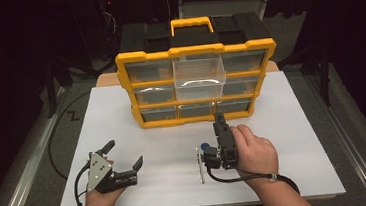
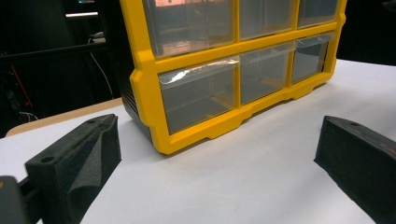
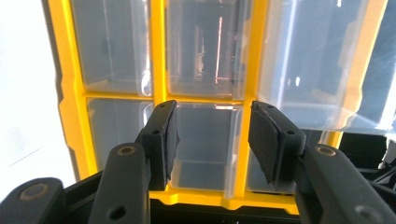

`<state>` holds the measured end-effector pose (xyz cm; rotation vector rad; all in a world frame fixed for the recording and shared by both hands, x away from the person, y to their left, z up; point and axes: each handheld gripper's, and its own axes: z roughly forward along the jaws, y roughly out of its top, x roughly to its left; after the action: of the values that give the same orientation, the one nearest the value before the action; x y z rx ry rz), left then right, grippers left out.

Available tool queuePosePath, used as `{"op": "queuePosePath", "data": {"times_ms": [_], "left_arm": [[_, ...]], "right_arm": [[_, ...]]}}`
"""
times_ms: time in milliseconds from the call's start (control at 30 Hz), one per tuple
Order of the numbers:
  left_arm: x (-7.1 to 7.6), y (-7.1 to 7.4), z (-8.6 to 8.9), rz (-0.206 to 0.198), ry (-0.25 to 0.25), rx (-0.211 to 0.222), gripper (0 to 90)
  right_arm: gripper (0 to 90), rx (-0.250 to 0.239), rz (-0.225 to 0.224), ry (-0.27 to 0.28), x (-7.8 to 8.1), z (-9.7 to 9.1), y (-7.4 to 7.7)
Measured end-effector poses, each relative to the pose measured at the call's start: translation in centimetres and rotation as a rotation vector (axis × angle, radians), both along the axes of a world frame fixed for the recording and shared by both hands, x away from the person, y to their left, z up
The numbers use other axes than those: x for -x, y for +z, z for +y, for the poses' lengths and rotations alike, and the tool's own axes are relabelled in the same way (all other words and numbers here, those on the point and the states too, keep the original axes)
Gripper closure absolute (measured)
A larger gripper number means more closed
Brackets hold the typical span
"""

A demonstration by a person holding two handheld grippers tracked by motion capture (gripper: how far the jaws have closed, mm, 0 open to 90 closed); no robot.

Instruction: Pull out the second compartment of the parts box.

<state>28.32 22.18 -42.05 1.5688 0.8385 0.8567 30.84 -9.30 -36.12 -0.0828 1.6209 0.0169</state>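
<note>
The left gripper (image 1: 123, 153) was seen at about seven o'clock on the white tabletop (image 1: 294, 138), its jaws spread wide and holding nothing, aimed toward the yellow organiser cabinet (image 1: 195, 49). The cabinet stood at twelve o'clock, and its clear upper-middle drawer (image 1: 199, 77) was drawn well out of the frame. The right gripper (image 1: 218, 117) was held at about five o'clock, just before the bottom row of drawers (image 3: 205, 144), jaws parted and empty. A small blue object (image 1: 204, 145), too small to be identified, lay beside it. If the right gripper were pushed forward off-line, the yellow divider could be struck instead of a drawer front, and the cabinet might be shoved back. The protruding drawer could also be knocked from below on any upward lift.
</note>
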Motion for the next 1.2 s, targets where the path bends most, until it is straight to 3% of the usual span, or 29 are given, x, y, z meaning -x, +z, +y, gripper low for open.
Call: {"op": "queuePosePath", "data": {"times_ms": [433, 533, 600, 767, 833, 1033, 1100, 1200], "left_arm": [[-0.1, -0.1, 0.0, 0.004, 0.001, -0.002, 0.9], [-0.1, -0.1, 0.0, 0.004, 0.001, -0.003, 0.9], [-0.1, -0.1, 0.0, 0.004, 0.001, -0.002, 0.9], [-0.1, -0.2, 0.0, 0.006, 0.001, -0.004, 0.9], [-0.1, -0.2, 0.0, 0.006, 0.001, -0.005, 0.9], [-0.1, -0.2, -0.1, 0.005, 0.000, -0.005, 1.0], [-0.1, -0.2, -0.1, 0.004, -0.001, -0.004, 0.9], [-0.1, -0.1, -0.1, 0.003, -0.002, -0.004, 0.9]], "right_arm": [[53.6, 0.004, 0.026, -0.018, -0.1, -1.7, -2.8], [53.5, -0.014, 0.036, -0.027, -0.1, -2.1, -3.6], [53.5, 0.004, 0.033, -0.024, -0.1, -2.3, -3.8], [53.0, -0.018, 0.059, -0.051, -0.2, -3.0, -5.6], [52.7, 0.006, 0.054, -0.046, -0.2, -3.1, -5.8], [52.3, -0.019, 0.069, -0.052, -0.3, -3.7, -6.7], [51.7, 0.000, 0.072, -0.050, -0.4, -3.9, -6.7], [50.0, -0.010, 0.082, -0.056, -0.4, -4.0, -6.9]]}}
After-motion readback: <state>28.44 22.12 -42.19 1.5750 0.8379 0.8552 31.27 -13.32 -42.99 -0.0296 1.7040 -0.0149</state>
